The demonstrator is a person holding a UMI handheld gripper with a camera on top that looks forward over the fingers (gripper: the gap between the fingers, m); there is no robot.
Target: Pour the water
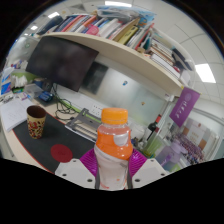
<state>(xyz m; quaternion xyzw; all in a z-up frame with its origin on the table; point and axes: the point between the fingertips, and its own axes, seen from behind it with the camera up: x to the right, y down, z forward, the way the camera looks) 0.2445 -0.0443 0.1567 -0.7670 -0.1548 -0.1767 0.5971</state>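
Gripper view: the hand-held gripper [113, 168] clamps an upright, orange-capped bottle [114, 150] above the table [40, 150]. Carrying step; next it must travel left to the cup [37, 121] and tilt.

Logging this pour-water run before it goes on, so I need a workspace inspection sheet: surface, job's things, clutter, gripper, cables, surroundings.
Surface: dark desk, partly covered.
Job's things: bottle with orange cap, upright between the fingers; patterned cup standing apart on the desk beyond.
Clutter: red round item on the desk; small objects behind, unclear.
Gripper: gripper shut on the bottle, magenta pads pressing both sides.
Cables: nothing seen.
Surroundings: wall monitor, shelf of books above, purple banner.
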